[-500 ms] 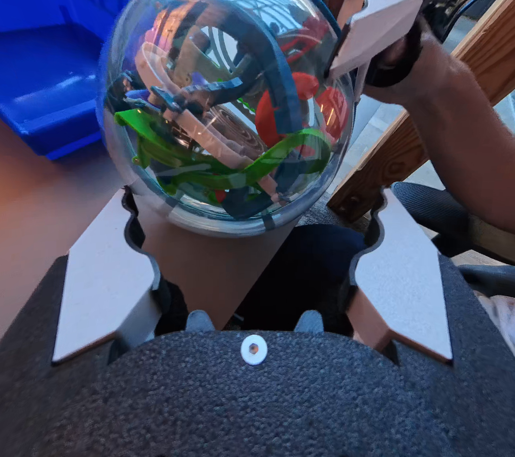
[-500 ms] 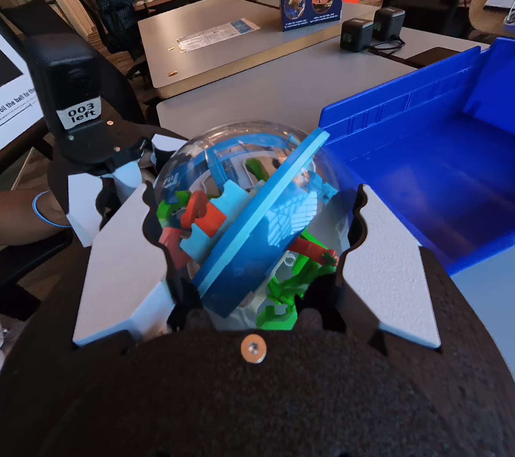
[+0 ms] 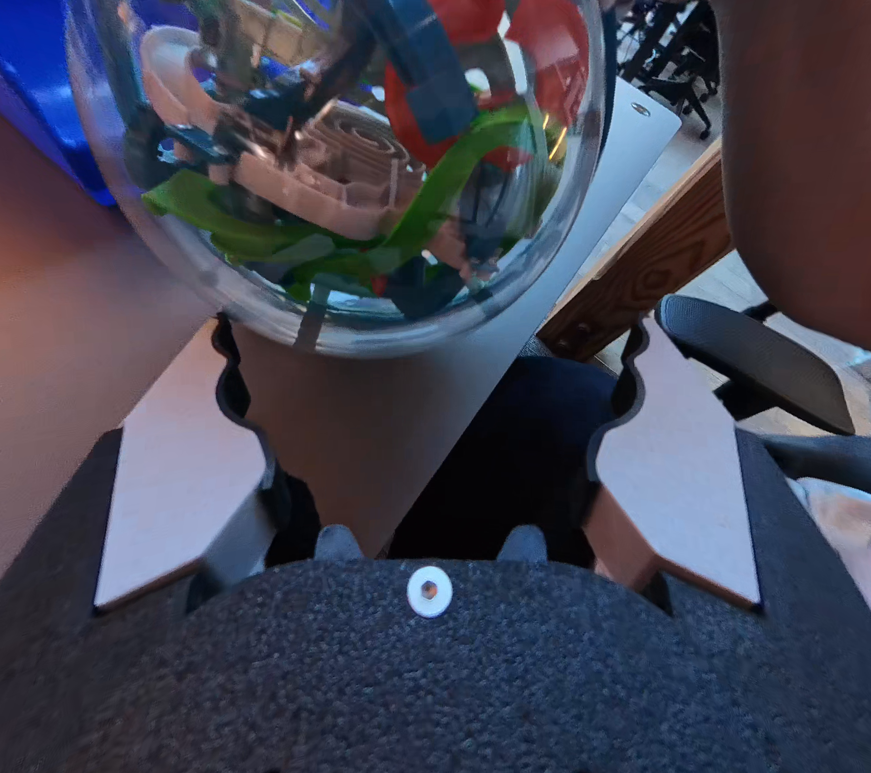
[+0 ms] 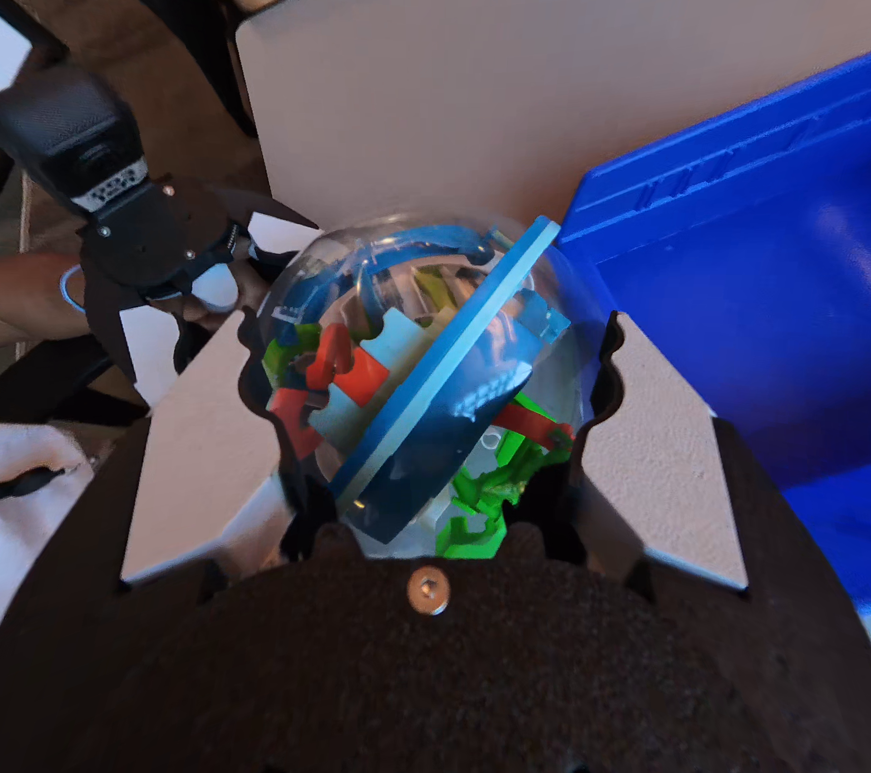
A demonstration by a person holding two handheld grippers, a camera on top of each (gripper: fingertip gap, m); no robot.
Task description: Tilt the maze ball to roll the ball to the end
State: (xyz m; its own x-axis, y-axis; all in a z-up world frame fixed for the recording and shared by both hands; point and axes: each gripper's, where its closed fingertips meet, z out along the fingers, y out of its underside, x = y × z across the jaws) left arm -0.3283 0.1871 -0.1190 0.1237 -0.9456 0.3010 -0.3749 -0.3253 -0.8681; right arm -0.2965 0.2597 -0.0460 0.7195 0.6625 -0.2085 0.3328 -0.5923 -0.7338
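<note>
1. Left wrist view: the left gripper (image 3: 426, 378) hangs with jaws spread and empty; the clear plastic maze ball with coloured tracks inside (image 3: 330, 128) sits just beyond their tips.
2. Right wrist view: the right gripper (image 4: 426, 415) clamps the maze ball (image 4: 414, 382) between its jaws; a blue plastic bin (image 4: 735, 302) stands just beyond the right jaw on the grey table (image 4: 424, 100). The shell looks rigid, light and slick, best held across its widest part. No lettering is readable.

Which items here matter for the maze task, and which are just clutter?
In play:
- maze ball, clamped in the right tongs
- left tongs, open, just short of the ball

Clutter:
- blue bin
- grey table
- office chair
</note>
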